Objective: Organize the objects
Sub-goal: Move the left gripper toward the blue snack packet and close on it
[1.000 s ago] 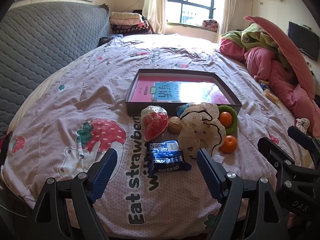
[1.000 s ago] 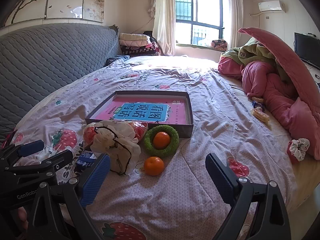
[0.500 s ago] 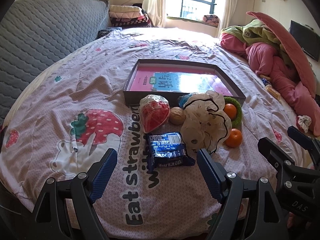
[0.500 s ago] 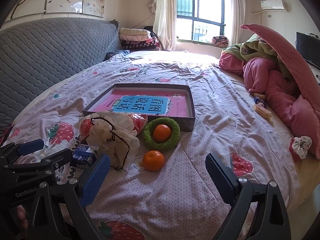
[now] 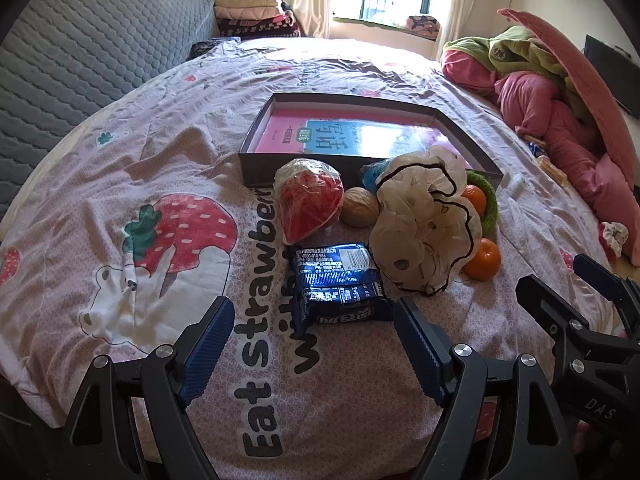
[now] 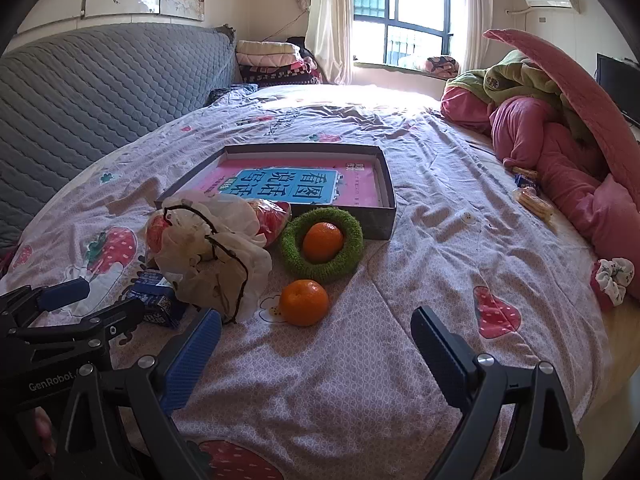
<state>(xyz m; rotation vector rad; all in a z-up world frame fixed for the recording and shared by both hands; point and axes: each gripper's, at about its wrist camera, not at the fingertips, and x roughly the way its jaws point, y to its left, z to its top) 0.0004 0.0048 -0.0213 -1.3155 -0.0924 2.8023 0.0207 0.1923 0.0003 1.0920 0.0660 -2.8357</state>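
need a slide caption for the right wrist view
Open right gripper hovers over the bed near a loose orange, another orange in a green ring, shallow box behind.

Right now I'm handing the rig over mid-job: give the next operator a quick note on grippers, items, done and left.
Left gripper: open, empty, just short of the blue snack pack.
Right gripper: open, empty, near the loose orange.
Box: holds only a book.
In front of it: red bagged item, walnut, white scrunchie, second orange inside the green ring.
Done: nothing boxed.
Left: all of these.
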